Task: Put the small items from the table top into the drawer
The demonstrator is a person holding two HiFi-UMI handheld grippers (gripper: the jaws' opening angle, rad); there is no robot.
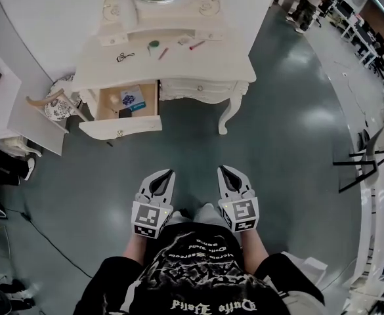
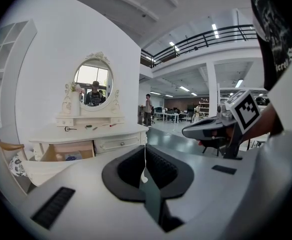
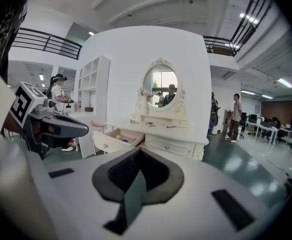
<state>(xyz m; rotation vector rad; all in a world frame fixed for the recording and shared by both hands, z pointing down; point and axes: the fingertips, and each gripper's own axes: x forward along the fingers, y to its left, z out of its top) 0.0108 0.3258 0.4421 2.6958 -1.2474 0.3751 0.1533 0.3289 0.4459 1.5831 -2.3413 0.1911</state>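
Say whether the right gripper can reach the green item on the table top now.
Probably not yet: the right gripper, jaws shut, sits near the person's waist, with floor between it and the green item. Nothing stands in between.

The grey left claw [image 1: 167, 174] and grey right claw [image 1: 223, 170] sit side by side at the lower centre of the head view, tips pointing up-frame. Each has its jaws pressed together with nothing between them. Bare forearms [image 1: 134, 247] run back toward the bottom edge.
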